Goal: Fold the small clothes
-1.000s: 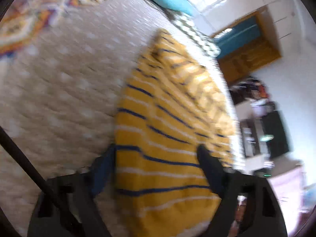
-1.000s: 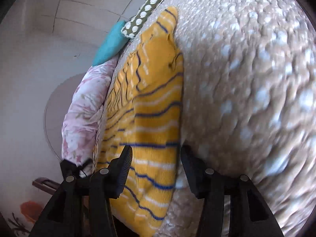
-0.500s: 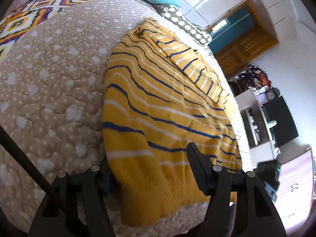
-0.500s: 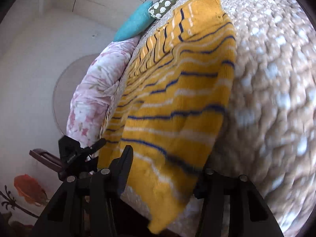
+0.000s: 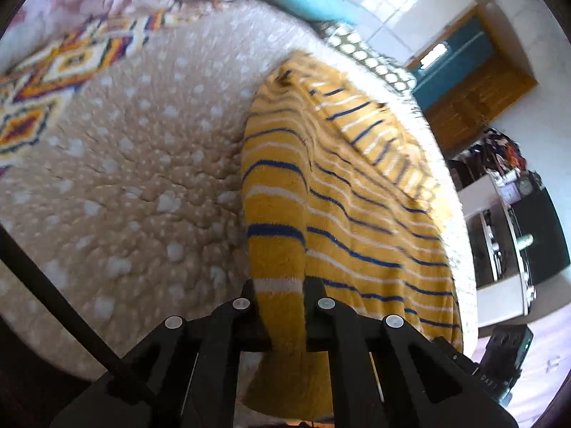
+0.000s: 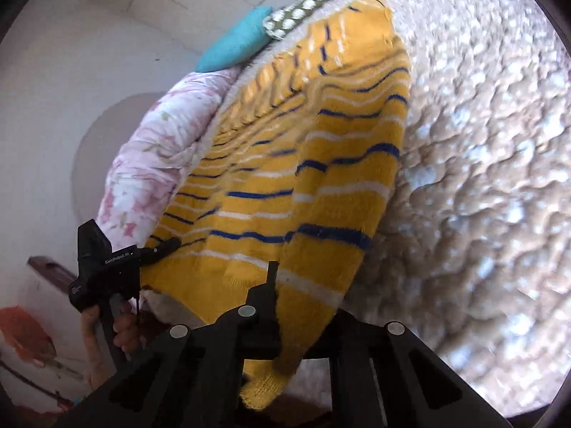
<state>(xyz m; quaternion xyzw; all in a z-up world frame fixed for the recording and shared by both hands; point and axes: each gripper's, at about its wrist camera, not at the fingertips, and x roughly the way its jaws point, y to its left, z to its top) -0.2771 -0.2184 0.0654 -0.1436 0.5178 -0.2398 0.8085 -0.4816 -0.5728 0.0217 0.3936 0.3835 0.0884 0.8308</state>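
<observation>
A yellow knit sweater (image 5: pixel 342 192) with blue and white stripes lies along the edge of a beige dotted quilt (image 5: pixel 135 178). My left gripper (image 5: pixel 280 296) is shut on the sweater's hem corner, and the cloth hangs down between its fingers. In the right wrist view my right gripper (image 6: pixel 303 306) is shut on the other hem corner of the sweater (image 6: pixel 314 164), which drapes over the fingers. The left gripper also shows in the right wrist view (image 6: pixel 167 244), held by a hand at the hem's far side.
A pink floral duvet (image 6: pixel 157 157), a teal pillow (image 6: pixel 235 41) and a dotted green pillow (image 6: pixel 310 0) lie at the bed's head. A patterned blanket (image 5: pixel 53 82) lies on the quilt. A wooden cabinet (image 5: pixel 478 96) and dark furniture (image 5: pixel 535 235) stand beyond the bed.
Both grippers have closed on the sweater's hem corners; half a second ago their fingers stood open around the hem. The hem is now raised off the quilt.
</observation>
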